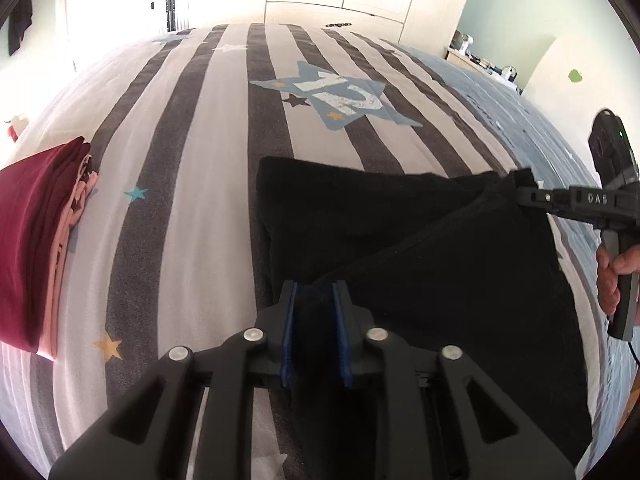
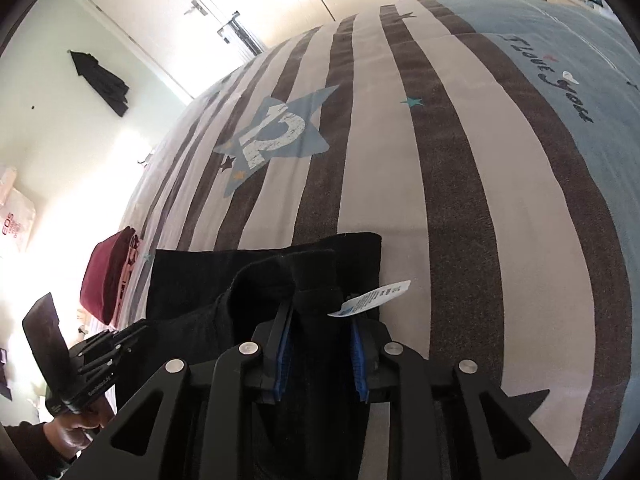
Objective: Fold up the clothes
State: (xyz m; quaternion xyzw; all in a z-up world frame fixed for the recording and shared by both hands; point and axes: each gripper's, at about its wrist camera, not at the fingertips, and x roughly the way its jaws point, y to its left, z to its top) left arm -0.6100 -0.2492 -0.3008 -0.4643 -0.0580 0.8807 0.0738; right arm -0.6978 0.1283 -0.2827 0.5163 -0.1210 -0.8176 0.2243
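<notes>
Both tongs, left [image 1: 315, 292] and right [image 2: 320, 312], pinch black garment [image 1: 400, 240]

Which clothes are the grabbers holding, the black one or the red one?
The black garment. The left gripper and right gripper both pinch it; the dark red folded clothes sit untouched in a pile aside.

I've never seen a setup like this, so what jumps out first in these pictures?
A black garment lies on a striped bedspread, pinched by the left gripper and the right gripper. On the bedspread's middle sits a big blue star marked 12; at the left edge rests a stack of folded clothes.
</notes>
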